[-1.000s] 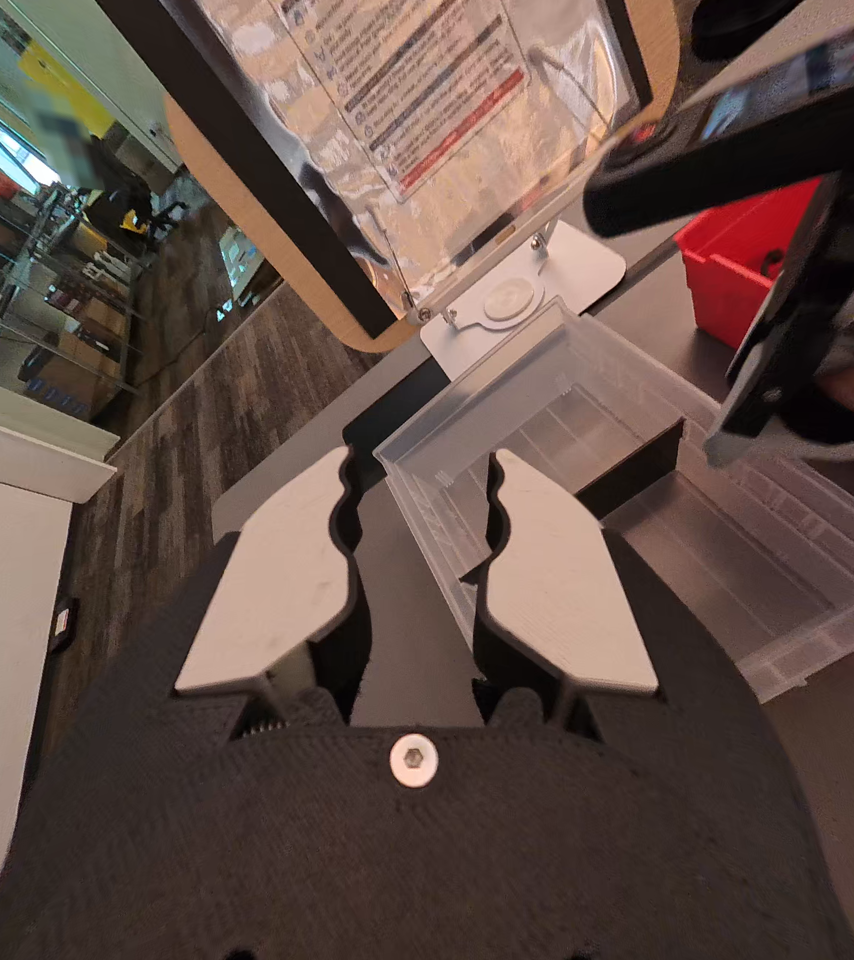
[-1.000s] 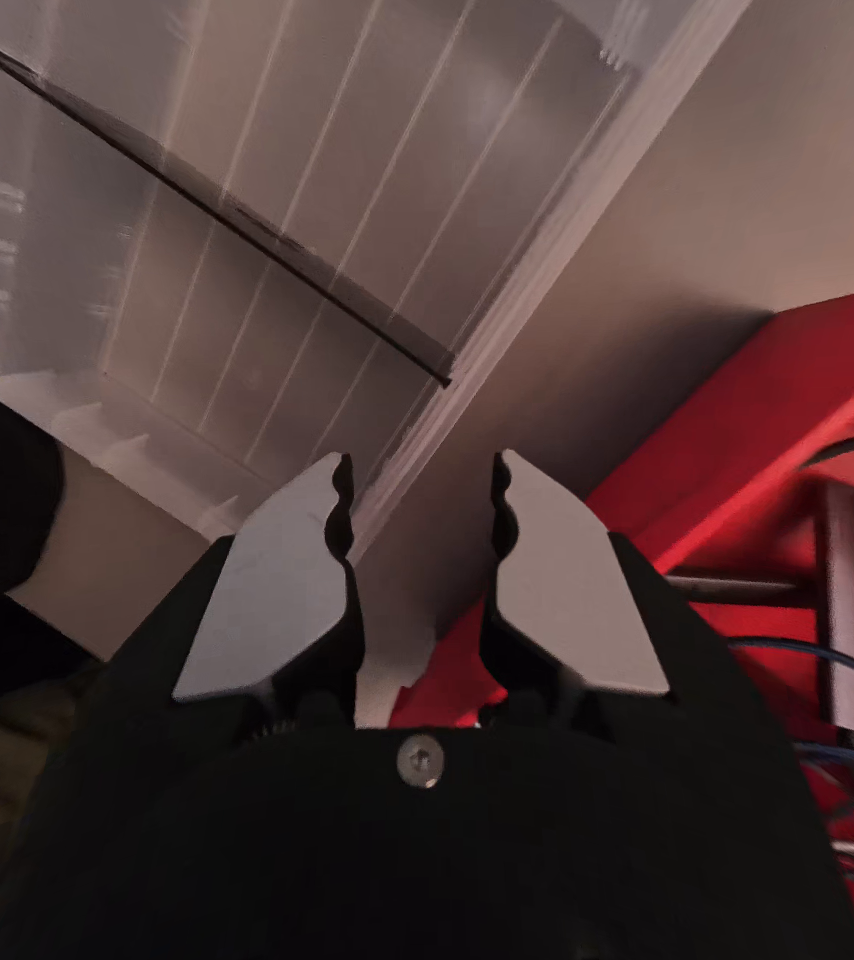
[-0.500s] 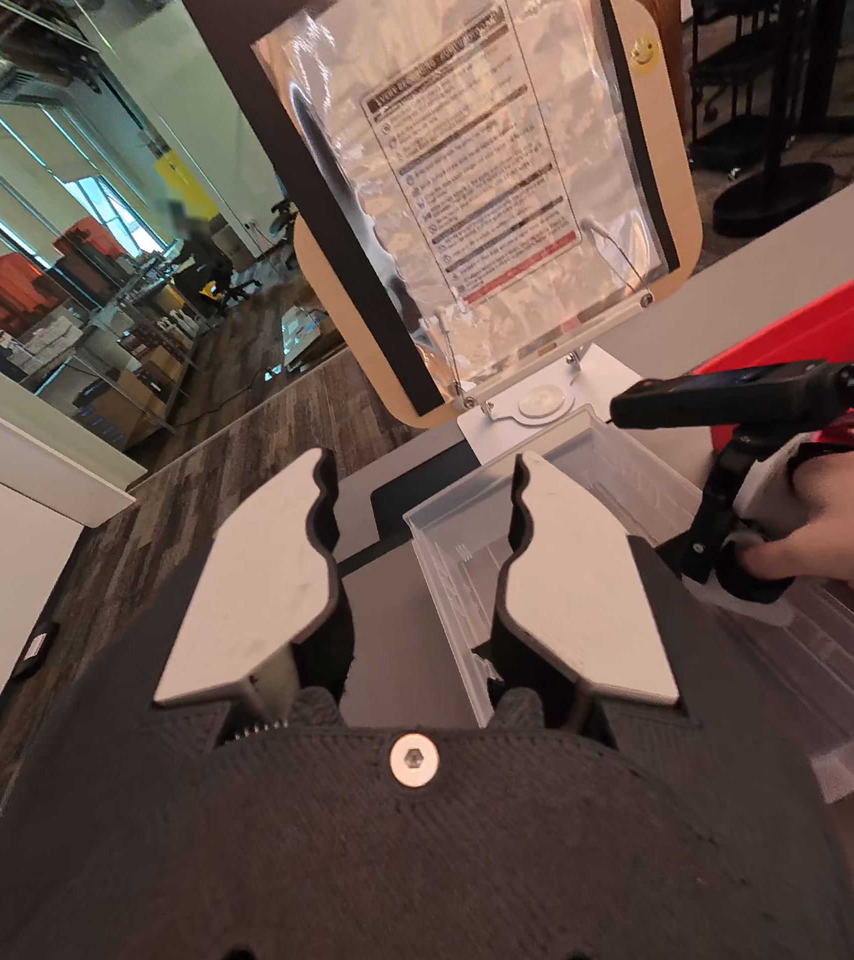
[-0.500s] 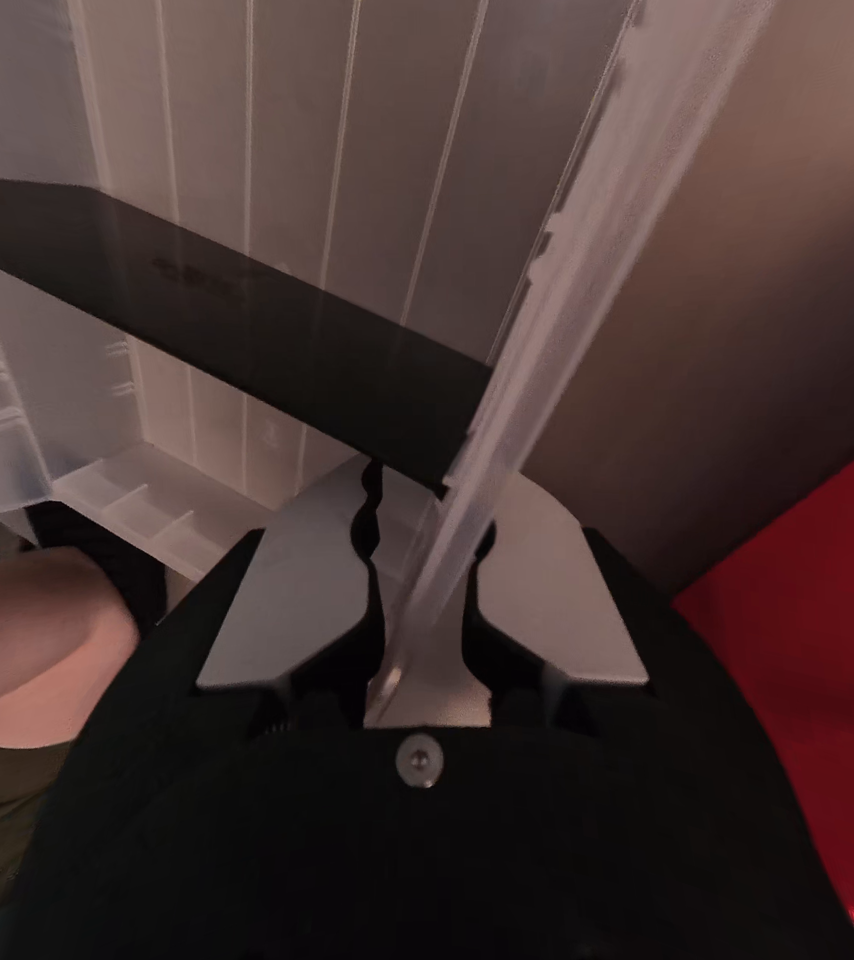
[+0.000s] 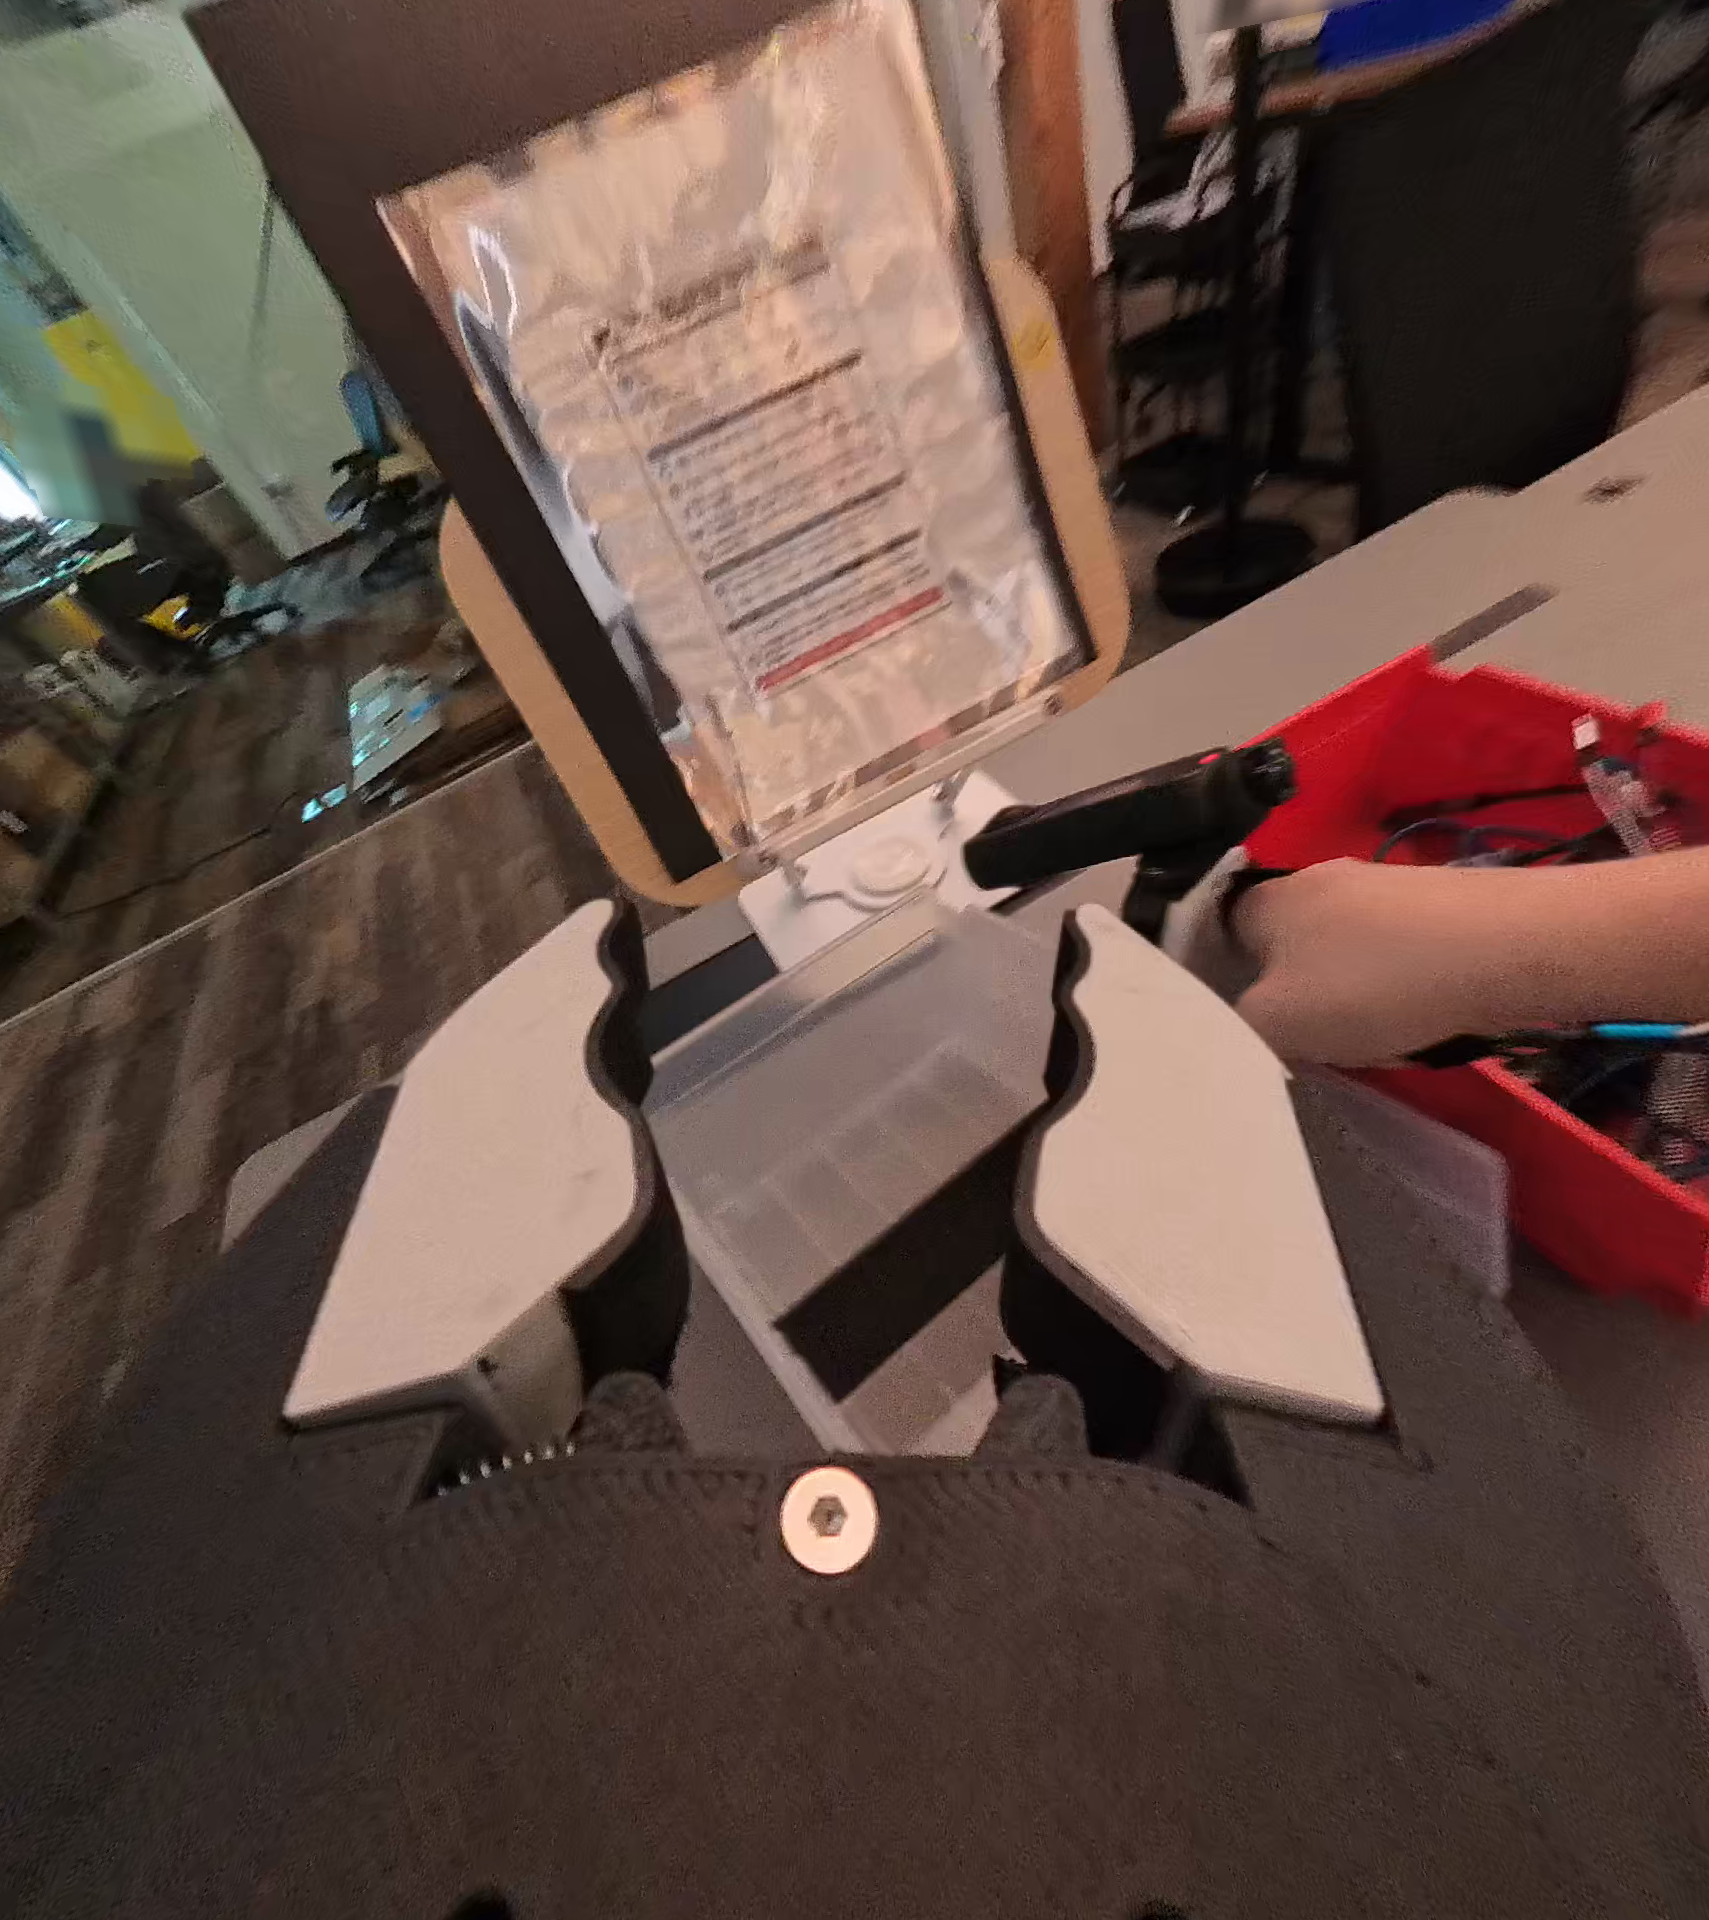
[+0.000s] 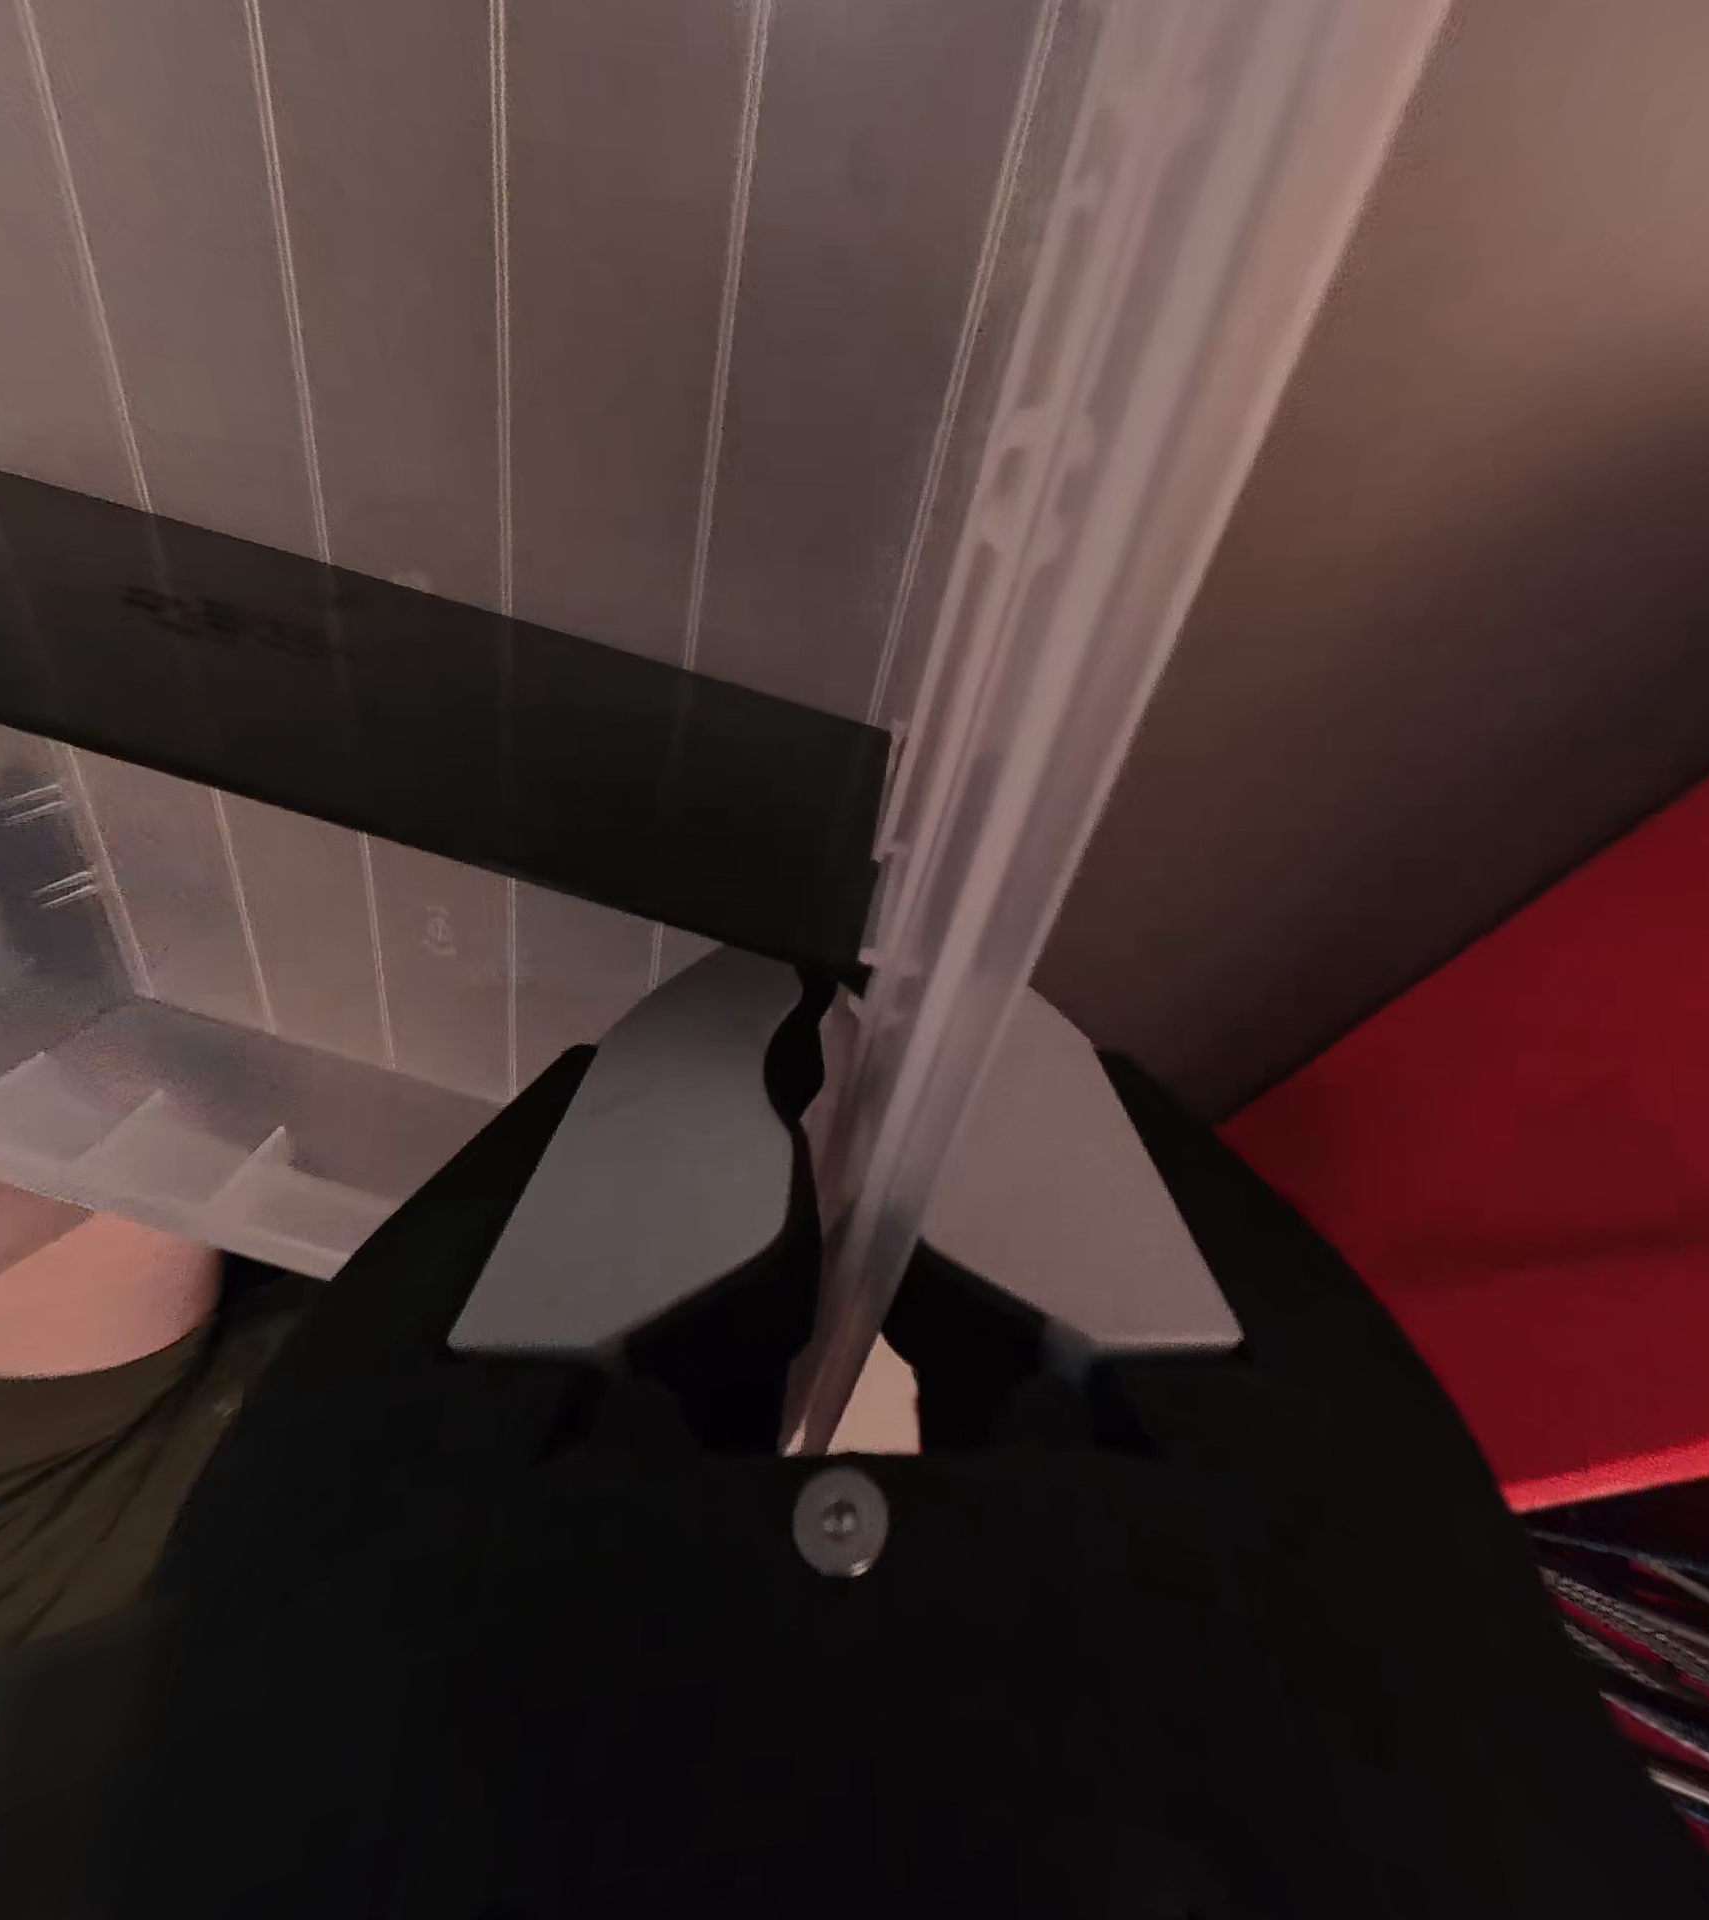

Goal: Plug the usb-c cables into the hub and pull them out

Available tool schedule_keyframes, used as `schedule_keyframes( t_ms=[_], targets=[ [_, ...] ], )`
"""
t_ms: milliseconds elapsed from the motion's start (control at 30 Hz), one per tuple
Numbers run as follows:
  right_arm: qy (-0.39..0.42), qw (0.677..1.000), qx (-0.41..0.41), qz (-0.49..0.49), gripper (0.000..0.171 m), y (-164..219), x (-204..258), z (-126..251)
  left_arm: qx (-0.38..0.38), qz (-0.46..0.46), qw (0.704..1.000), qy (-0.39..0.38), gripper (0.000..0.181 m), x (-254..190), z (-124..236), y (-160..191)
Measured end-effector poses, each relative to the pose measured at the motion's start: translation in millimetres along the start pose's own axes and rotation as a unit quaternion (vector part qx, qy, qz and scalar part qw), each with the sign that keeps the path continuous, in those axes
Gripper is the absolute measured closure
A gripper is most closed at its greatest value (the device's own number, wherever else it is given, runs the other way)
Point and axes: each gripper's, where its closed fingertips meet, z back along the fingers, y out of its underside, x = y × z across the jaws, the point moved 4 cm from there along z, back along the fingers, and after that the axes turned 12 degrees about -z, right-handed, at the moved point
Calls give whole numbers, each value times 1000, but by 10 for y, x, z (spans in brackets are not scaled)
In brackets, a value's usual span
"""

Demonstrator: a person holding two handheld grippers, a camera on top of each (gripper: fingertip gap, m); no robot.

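A clear plastic bin (image 5: 829, 1101) lies on the grey table with a black flat panel (image 5: 891, 1278) across its inside. My left gripper (image 5: 845, 935) is open and empty above the bin's near end. My right gripper (image 6: 891, 1008) is shut on the bin's side wall (image 6: 1016, 623), just beside the end of the black panel (image 6: 414, 707). In the left wrist view the right gripper's handle (image 5: 1130, 821) and the hand (image 5: 1452, 935) holding it show at the bin's right side. Tangled cables (image 5: 1515, 831) lie in a red bin (image 5: 1598, 1226). I cannot pick out a hub.
A tall sign board (image 5: 777, 468) on a white base stands right behind the clear bin. The red bin (image 6: 1556, 1091) sits close to the clear bin's right side. The table's left edge drops to the floor (image 5: 154, 1039). A person's arm and sleeve show at lower left in the right wrist view (image 6: 29, 1309). Some 30 cm of space lies between my two pairs of fingers.
My right gripper came down over the clear bin's side wall and shut on it. My left gripper opened wider and tilted up, and the view widened to show the red bin.
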Motion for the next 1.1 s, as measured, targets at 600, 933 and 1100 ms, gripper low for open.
schedule_keyframes(
  t_ms=[600, 933, 1100],
  targets=[
    [-154, 950, -259, -85, 167, 786, -1642, 2953, -131, 242, 922, 271, 103, -41, 282, -91],
    [-179, 831, -471, -237, 167, 1767, -3526, 2495, 107, 374, 809, 442, 126, -1318, -1455, 665],
    [-167, 801, -511, -263, 167, 1973, -3829, 2131, 151, 368, 810, 430, 125, -1616, -1719, 899]
  ],
)
